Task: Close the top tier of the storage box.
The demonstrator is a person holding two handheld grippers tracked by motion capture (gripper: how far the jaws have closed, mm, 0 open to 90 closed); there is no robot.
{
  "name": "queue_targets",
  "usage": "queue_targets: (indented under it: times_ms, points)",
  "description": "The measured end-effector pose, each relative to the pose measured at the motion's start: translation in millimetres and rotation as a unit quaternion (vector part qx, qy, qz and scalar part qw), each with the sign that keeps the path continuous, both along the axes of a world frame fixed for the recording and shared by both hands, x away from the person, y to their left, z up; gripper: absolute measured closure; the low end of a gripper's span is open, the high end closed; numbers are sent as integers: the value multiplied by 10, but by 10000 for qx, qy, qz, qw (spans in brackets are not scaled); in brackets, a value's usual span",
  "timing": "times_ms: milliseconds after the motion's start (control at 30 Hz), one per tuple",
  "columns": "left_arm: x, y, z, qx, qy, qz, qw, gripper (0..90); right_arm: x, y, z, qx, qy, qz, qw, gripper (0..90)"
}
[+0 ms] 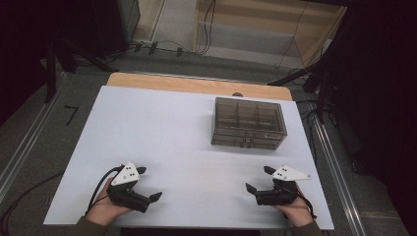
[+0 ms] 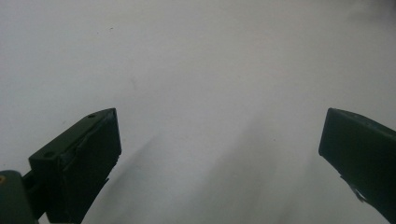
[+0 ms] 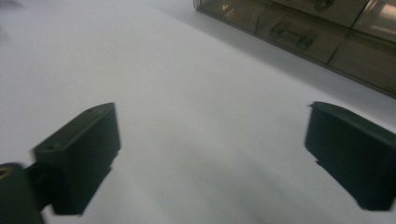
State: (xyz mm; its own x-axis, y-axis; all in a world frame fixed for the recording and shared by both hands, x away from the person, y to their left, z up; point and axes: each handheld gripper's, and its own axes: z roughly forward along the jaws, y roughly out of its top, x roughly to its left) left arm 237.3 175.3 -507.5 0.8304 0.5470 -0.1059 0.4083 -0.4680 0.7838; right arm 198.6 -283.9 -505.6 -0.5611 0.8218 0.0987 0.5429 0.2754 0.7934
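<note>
A smoky translucent plastic organizer box [image 1: 249, 123], rectangular with inner dividers and small drawers along its near face, stands on the white table [image 1: 162, 132] toward the far right, well apart from both grippers and nearer to the right one. It looks light and stiff, a thin-walled hard plastic shell that would slide easily on the smooth tabletop and could crack or flex if squeezed hard; its glossy walls are likely slippery. The small drawer fronts [image 3: 289, 31] carry little handles, which seem the sensible place to take hold for pulling a drawer, while the short end walls would suit lifting the whole box. Its long axis runs left to right across the table, and the drawer face points back toward the person, slightly angled. The left gripper [image 1: 152, 183], held in a hand at the near left edge, has its fingers [image 2: 88, 158] spread wide and released, with nothing between them, only bare table. The right gripper [image 1: 258, 178], at the near right edge, likewise has its fingers [image 3: 84, 149] parted and empty, aimed toward the box's front lower corner, which shows at the top of the right gripper view.
</note>
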Motion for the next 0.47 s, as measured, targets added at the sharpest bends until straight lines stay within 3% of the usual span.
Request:
queue_targets:
  times_ms: [467]
  points:
    - [-2, 5, 9, 35, -66, 1, 10000, 0, -108, -76, -115, -34, 58, 9, 10000, 8]
